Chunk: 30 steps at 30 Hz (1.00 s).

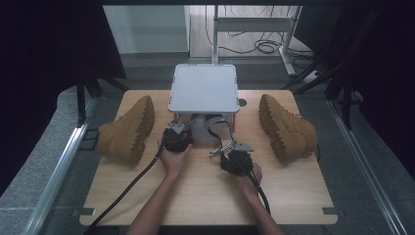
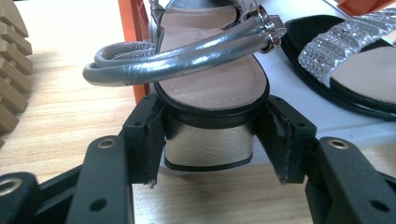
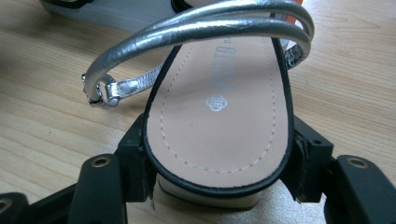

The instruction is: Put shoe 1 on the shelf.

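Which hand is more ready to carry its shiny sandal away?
Probably right. The right tool clamps the heel of the right sandal, out on the open table. The left tool holds the left sandal tucked under the grey shelf, beside a sparkly sandal.

Dim, dark-edged high view; both claw views bright, sharp, glare on silver straps [image 3: 201, 23].

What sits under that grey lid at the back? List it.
Under the grey lid the high view shows a sandal's silver straps and an orange post; the left gripper view shows a second, glittery sandal there. The lid covers anything farther back.
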Available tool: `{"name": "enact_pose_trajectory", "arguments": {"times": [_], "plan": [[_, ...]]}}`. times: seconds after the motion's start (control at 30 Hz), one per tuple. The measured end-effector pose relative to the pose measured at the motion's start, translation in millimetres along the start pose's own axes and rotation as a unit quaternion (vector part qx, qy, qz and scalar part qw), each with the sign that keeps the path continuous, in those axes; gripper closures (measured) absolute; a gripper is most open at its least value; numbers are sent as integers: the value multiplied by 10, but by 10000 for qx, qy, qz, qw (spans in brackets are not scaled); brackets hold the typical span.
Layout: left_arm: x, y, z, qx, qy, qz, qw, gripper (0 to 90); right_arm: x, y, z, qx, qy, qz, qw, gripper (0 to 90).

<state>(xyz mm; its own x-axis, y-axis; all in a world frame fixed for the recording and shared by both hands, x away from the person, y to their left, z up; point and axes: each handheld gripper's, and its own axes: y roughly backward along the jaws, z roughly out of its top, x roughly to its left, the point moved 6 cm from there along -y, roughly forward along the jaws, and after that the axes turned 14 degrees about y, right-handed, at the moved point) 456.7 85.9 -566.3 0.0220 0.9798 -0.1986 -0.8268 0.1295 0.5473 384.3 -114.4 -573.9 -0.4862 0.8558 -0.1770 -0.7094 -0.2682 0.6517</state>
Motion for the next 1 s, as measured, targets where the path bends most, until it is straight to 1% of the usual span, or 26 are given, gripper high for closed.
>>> {"name": "enact_pose_trajectory", "arguments": {"times": [0.13,0.2,0.27,0.4,0.53,0.67,0.73,0.9,1.0], "plan": [[-30,-40,14,-47,58,107,9999,442,-4,2,-3,1,6,0,10000,380],[-32,-44,18,-20,55,128,9999,442,-6,3,-5,2,12,0,10000,381],[-31,-44,20,-6,47,125,9999,442,-8,5,-6,5,17,4,10000,380],[-15,-37,27,56,38,45,10000,441,-10,7,-8,8,10,2,10000,381],[-11,-39,30,56,45,22,10000,442,-9,6,-7,-1,-5,-12,10000,382],[-5,-38,31,83,46,11,10000,442,1,8,-6,-24,-52,-78,10000,386],[-4,-37,30,88,56,11,9999,443,2,17,5,-80,-123,-121,9998,388],[5,-34,29,117,43,16,9999,443,-10,63,73,-171,-258,-273,9991,400],[2,-36,30,102,74,1,9999,443,-6,71,111,-184,-319,-355,9987,403]]}}
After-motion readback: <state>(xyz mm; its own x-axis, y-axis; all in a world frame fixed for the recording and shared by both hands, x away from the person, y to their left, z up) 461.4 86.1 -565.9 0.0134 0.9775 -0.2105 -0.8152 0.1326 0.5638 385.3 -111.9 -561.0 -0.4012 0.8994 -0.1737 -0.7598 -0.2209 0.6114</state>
